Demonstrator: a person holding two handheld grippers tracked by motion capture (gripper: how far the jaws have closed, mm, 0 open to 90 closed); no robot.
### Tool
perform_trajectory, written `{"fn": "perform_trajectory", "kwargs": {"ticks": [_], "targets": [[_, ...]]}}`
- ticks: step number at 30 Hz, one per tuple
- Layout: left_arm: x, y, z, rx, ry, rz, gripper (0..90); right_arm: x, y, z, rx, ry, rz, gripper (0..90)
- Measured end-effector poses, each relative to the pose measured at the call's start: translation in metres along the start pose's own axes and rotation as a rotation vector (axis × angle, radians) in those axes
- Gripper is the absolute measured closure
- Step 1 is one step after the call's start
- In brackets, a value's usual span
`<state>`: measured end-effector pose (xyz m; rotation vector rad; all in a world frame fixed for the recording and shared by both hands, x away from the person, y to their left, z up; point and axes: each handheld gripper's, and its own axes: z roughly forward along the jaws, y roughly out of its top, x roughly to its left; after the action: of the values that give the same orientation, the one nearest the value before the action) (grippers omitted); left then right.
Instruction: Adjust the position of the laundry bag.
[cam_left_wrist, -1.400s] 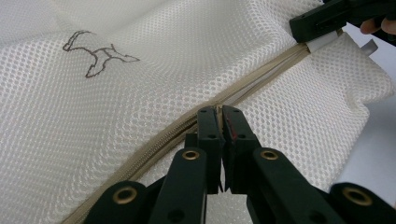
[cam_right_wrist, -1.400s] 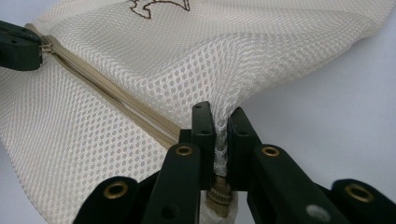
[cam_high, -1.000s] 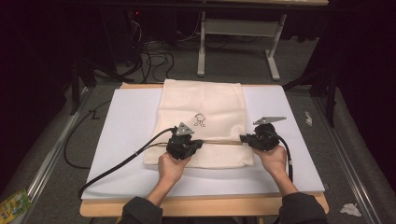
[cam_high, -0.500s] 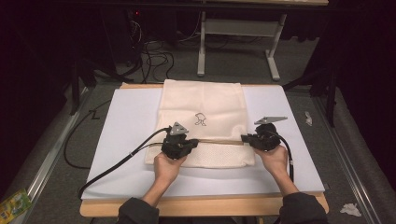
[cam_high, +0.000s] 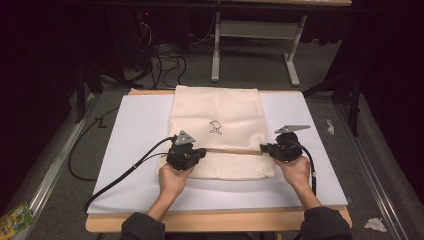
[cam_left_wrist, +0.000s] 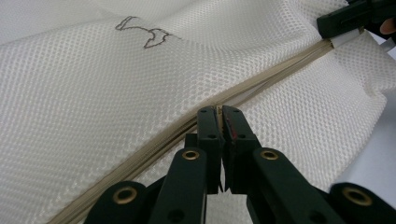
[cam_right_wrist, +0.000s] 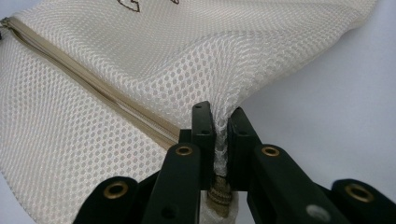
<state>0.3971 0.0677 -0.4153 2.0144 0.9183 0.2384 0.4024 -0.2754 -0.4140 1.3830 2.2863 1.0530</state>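
While the mesh bag (cam_high: 218, 131) lay flat on the white table (cam_high: 130, 150), the left gripper (cam_left_wrist: 219, 112) pinched its zipper (cam_left_wrist: 261, 79); the right gripper (cam_right_wrist: 219, 119) clamped the bag's edge; next, probably, slide the zipper along carefully.

Lab or recording studio setup, not a home. Wooden table (cam_high: 215, 222) covered by a white sheet (cam_high: 135, 145), standing on grey carpet (cam_high: 65, 200). Dark surroundings, black drapes at the sides. Tangle of cables (cam_high: 165, 60) on the floor behind, beside the white metal legs of a desk frame (cam_high: 216, 50).
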Motion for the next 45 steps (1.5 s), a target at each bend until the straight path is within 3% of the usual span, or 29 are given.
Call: {"fn": "perform_trajectory", "kwargs": {"ticks": [12, 17, 29, 45], "targets": [[0.008, -0.004, -0.013, -0.008, 0.025, 0.006, 87.1, -0.002, -0.002, 0.0, 0.002, -0.013, -0.009, 85.6], [0.014, -0.006, -0.018, -0.029, 0.02, -0.028, 87.1, -0.003, -0.002, -0.001, 0.004, -0.01, 0.001, 85.7], [0.02, -0.009, -0.026, -0.038, 0.046, -0.029, 87.1, -0.001, -0.001, 0.0, 0.017, -0.032, -0.023, 85.7], [0.032, -0.013, -0.038, -0.045, 0.056, -0.055, 87.1, -0.005, -0.002, -0.002, 0.007, -0.028, -0.009, 85.6]]}}
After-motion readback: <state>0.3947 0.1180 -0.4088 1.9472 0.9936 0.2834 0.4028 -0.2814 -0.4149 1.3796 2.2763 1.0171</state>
